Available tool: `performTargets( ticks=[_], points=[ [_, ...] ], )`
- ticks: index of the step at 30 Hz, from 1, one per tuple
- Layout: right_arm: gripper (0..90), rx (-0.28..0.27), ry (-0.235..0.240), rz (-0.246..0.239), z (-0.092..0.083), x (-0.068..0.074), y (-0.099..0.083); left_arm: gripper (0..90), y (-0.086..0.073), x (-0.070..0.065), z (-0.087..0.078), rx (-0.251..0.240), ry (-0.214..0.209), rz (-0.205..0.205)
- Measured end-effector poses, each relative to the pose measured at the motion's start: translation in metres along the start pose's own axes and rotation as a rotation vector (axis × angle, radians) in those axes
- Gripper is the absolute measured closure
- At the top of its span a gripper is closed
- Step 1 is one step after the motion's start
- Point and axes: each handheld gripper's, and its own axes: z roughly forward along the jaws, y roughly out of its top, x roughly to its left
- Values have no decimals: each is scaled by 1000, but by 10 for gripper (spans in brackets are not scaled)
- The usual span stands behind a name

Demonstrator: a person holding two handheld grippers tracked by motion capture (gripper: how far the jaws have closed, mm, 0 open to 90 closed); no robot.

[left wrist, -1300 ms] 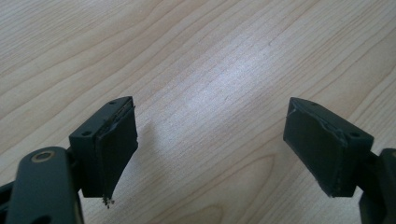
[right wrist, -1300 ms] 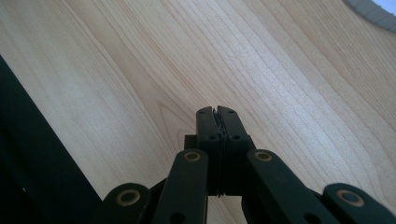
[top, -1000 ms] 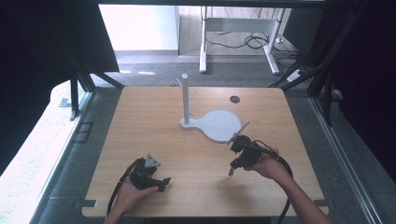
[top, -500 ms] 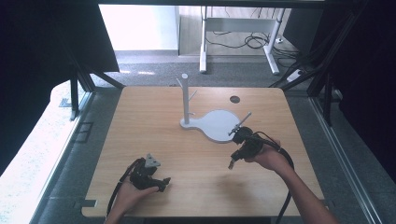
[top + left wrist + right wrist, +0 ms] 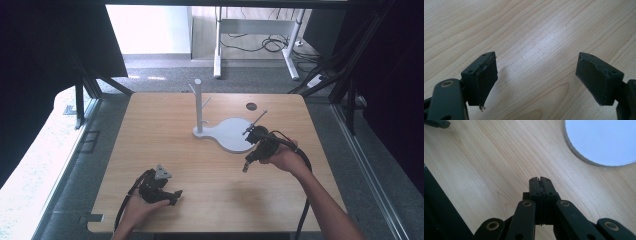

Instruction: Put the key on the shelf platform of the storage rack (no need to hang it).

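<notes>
A white stand has a thin upright post (image 5: 198, 105) with short pegs and a round flat base (image 5: 234, 134), whose curved rim (image 5: 584, 157) lies just ahead of my right gripper. My right gripper (image 5: 246, 166) hovers at the base's near edge, tilted down toward the wooden table (image 5: 165, 130); its jaws are pressed shut with nothing between them (image 5: 540, 180). My left gripper (image 5: 176, 194) rests low near the table's front left, held in a hand. Its jaws stand wide open over bare wood (image 5: 536, 77), holding nothing.
A small dark round hole (image 5: 251, 106) sits in the tabletop behind the white base. Black cables trail from both grippers over the front edge. Dark frame struts flank the table, and desk legs (image 5: 218, 45) with floor cables stand beyond it.
My right gripper has moved a little away from the person, toward the white base. My left gripper has stayed where it was.
</notes>
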Motion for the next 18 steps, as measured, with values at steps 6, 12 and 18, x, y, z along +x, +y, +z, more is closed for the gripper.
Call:
performTargets(
  ticks=[6,12,18],
  points=[
    [899,-8,-2,12,-3,-6,10,179,0,1,0,2,-1,12],
    [898,-17,-8,30,-5,-16,20,179,1,-1,-1,-3,-1,17],
    [899,-19,-12,44,-6,-24,28,179,1,-1,-3,-6,-1,21]
  ],
)
